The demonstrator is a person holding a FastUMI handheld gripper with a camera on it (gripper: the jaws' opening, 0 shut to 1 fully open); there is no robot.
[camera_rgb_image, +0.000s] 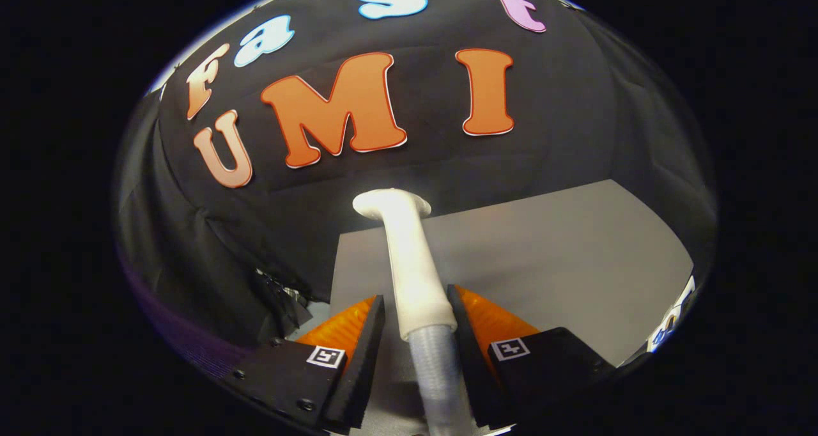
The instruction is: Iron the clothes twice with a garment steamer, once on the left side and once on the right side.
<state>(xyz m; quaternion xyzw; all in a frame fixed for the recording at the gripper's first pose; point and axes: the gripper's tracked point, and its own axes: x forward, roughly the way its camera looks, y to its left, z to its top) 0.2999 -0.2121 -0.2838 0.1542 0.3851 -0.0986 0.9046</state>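
Nearest the lens, at the bottom centre of the frame, the gripper [415, 308] has its 2 fingers pinching the white handle of the garment steamer [412, 263], the left finger [367, 340] pressed to one side and the right finger on the other, with the ribbed grey hose [441, 378] dropping between them toward the lower edge. From the fingers the handle rises to the middle of the frame and ends in a flat white head. Behind it a grey table [543, 263] spreads to the right, against the black cloth wall [192, 244] at left and above.
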